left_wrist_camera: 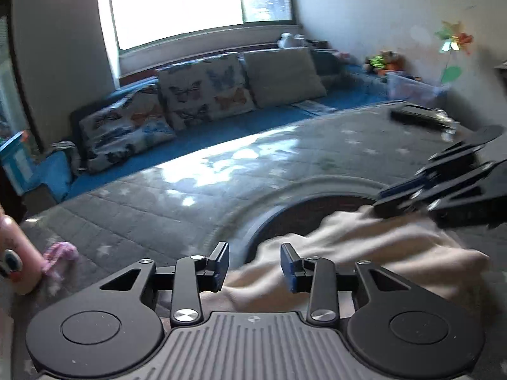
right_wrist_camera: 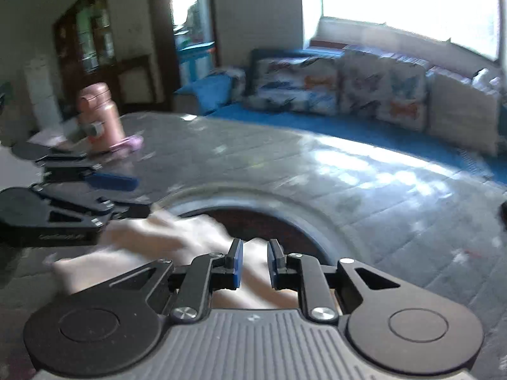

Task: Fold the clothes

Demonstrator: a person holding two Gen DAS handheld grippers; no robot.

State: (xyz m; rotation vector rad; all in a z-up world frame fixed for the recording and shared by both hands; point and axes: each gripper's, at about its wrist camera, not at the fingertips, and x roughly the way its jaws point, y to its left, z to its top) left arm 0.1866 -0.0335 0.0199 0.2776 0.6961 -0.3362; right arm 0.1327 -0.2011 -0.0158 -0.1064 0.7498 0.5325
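The crumpled cream cloth garment (left_wrist_camera: 364, 247) lay unfolded on the grey star-quilted bench (left_wrist_camera: 158, 196), folding barely begun, left claw (left_wrist_camera: 255, 264) and right claw (right_wrist_camera: 255, 264) both parted around it at six o'clock.

cloth (left_wrist_camera: 364, 247) – cream | mat (left_wrist_camera: 221, 174) – grey, white stars | cushions (left_wrist_camera: 202, 91) – butterfly print | bottle (right_wrist_camera: 101, 117) – pink

Grey star-patterned cover (left_wrist_camera: 240, 171) spread over worktop, sunlit patches seen across its middle. Round dark opening (left_wrist_camera: 317, 212) set in cover near front edge. Pink bottle (right_wrist_camera: 101, 117) stood upright near worktop's left edge; small pink cloth scrap (right_wrist_camera: 130, 143) laid just beside it. Dark flat object (left_wrist_camera: 418, 115) seen blurred at far right corner. Blue couch (left_wrist_camera: 253, 120) placed behind worktop's far edge, butterfly cushions (left_wrist_camera: 202, 90) and plain grey cushion (left_wrist_camera: 282, 76) leaned along it under bright window (left_wrist_camera: 196, 3). Paper pinwheel (left_wrist_camera: 454, 39) seen by right wall.
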